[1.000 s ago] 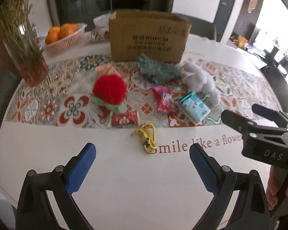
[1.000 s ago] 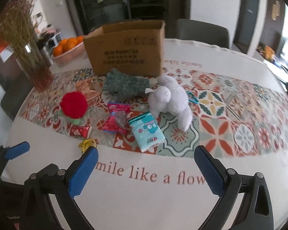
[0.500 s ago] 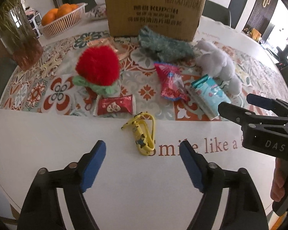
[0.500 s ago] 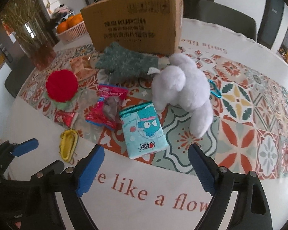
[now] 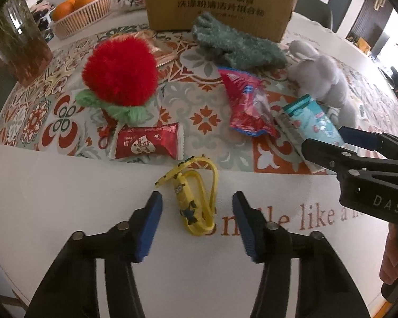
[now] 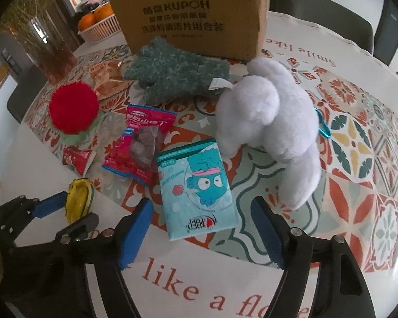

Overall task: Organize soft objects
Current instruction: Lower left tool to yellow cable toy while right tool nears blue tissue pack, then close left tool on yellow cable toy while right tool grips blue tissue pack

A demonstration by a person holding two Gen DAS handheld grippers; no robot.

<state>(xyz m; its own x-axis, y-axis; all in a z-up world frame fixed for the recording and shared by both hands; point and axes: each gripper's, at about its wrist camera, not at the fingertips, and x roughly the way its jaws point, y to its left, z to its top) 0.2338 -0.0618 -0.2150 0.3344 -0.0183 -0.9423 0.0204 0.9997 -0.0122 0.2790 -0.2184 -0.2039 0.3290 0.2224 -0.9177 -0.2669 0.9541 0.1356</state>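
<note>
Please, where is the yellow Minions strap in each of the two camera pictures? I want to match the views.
Left wrist view: the yellow Minions strap lies low in the centre, on the white cloth, between the open blue pads of the left gripper.
Right wrist view: the strap is at the lower left edge, partly hidden behind the left gripper.
Shared landmark: the red heart candy packet, just beyond the strap.
</note>
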